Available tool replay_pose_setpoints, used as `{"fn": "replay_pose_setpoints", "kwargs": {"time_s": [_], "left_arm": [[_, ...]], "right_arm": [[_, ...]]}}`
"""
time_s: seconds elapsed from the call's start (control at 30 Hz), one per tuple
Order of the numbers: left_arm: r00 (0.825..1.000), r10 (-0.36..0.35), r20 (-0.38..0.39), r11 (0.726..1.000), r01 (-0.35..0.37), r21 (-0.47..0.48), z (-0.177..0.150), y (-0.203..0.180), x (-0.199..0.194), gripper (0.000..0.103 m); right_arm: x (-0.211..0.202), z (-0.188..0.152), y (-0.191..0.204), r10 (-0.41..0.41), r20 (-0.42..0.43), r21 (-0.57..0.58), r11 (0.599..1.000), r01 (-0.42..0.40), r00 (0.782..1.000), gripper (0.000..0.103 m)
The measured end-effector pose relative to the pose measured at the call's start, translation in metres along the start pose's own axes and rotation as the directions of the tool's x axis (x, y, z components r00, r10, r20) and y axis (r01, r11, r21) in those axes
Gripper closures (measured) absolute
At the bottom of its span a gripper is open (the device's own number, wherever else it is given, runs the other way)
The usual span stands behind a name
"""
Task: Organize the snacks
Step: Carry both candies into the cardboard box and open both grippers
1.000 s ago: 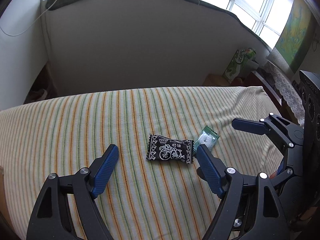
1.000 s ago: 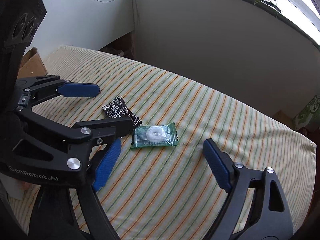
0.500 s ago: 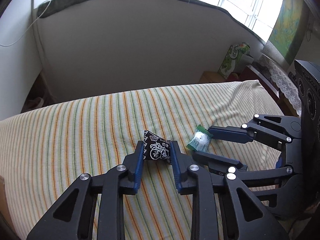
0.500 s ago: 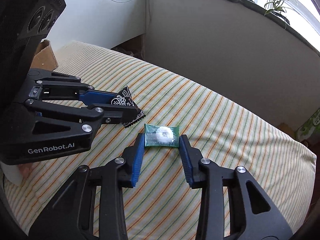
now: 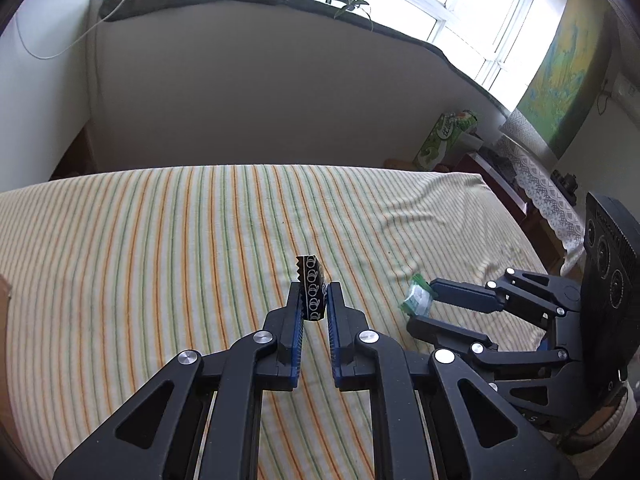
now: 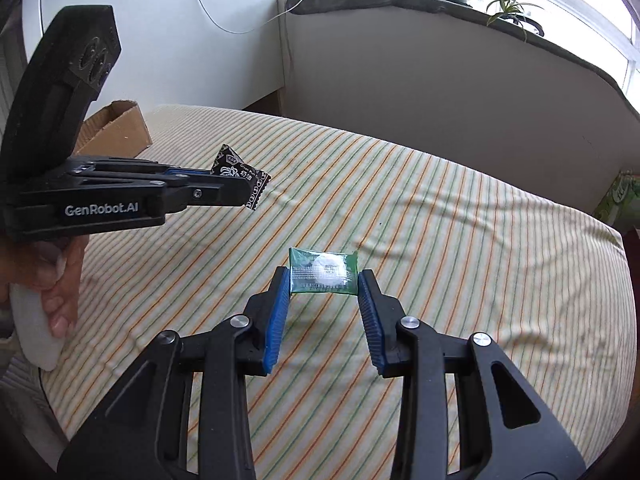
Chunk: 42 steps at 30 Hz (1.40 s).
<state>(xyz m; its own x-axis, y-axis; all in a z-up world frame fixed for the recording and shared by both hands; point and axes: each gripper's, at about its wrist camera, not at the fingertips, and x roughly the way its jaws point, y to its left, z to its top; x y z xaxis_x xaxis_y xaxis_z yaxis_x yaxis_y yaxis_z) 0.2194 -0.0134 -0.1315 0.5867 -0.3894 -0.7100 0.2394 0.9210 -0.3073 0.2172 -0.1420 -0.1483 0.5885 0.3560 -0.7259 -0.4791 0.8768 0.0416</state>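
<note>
Above the striped cloth (image 5: 160,264) that covers the table, both snacks hang in the air, each pinched by its own gripper. The left gripper (image 5: 314,300) has just been closing, and its jaws now stand almost together on the black candy wrapper (image 5: 312,288), which is squeezed edge-on between the blue pads with its serrated end poking up past the fingertips. From the right wrist view the same wrapper (image 6: 240,178) sticks out beyond the tips, clear of the cloth. The right gripper (image 6: 323,280) has also just been closing; its jaws stand moderately apart, pressing on the two short ends of the green mint packet (image 6: 323,274), which spans the gap flat between them.

So the pick-up looks done for both pieces: no other snack lies on the cloth in either view. What is left, I judge, is the sorting itself, carrying each piece to wherever it belongs and letting go. A cardboard box (image 6: 116,128) sits at the far left edge of the table, beyond the left gripper, and may be the destination, though its inside is hidden and nothing confirms that. The person's hand (image 6: 60,276) grips the left tool's handle
</note>
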Motion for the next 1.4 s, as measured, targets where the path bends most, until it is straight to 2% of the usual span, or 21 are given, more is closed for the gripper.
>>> {"fn": "replay_pose_setpoints", "kwargs": {"time_s": [0.2, 0.37, 0.5, 0.6, 0.77, 0.87, 1.13, 1.4], "left_arm": [[0.999, -0.012, 0.031, 1.0, 0.013, -0.019, -0.003, -0.004, -0.014, 0.094], [0.992, 0.01, 0.122, 1.0, -0.013, 0.028, -0.002, -0.024, -0.056, 0.094], [0.974, 0.016, 0.227, 0.997, -0.034, 0.073, -0.001, -0.046, -0.101, 0.094], [0.952, 0.016, 0.304, 0.993, -0.051, 0.109, 0.001, -0.061, -0.137, 0.094], [0.922, -0.003, 0.386, 0.989, -0.053, 0.135, -0.002, -0.073, -0.179, 0.094], [0.916, -0.009, 0.401, 0.99, -0.049, 0.133, -0.009, -0.07, -0.189, 0.093], [0.919, 0.006, 0.395, 0.995, -0.045, 0.089, -0.034, -0.049, -0.199, 0.093], [0.918, 0.057, 0.394, 0.998, -0.063, 0.004, -0.055, -0.002, -0.215, 0.094]], "right_arm": [[-0.024, -0.011, 0.017, -0.016, 0.056, 0.061, 0.998, 0.012, 0.998, 0.067], [-0.055, -0.005, 0.017, -0.052, 0.115, 0.083, 0.996, 0.043, 0.992, 0.067], [-0.095, 0.015, 0.026, -0.088, 0.202, 0.074, 0.994, 0.075, 0.975, 0.067], [-0.127, 0.027, 0.037, -0.108, 0.266, 0.058, 0.994, 0.096, 0.958, 0.067], [-0.151, 0.034, 0.056, -0.12, 0.305, 0.043, 0.993, 0.112, 0.945, 0.067], [-0.152, 0.031, 0.066, -0.117, 0.302, 0.034, 0.993, 0.111, 0.946, 0.067], [-0.136, 0.035, 0.091, -0.093, 0.273, 0.008, 0.995, 0.095, 0.958, 0.067], [-0.092, 0.061, 0.153, -0.002, 0.237, -0.082, 0.996, 0.022, 0.971, 0.067]]}}
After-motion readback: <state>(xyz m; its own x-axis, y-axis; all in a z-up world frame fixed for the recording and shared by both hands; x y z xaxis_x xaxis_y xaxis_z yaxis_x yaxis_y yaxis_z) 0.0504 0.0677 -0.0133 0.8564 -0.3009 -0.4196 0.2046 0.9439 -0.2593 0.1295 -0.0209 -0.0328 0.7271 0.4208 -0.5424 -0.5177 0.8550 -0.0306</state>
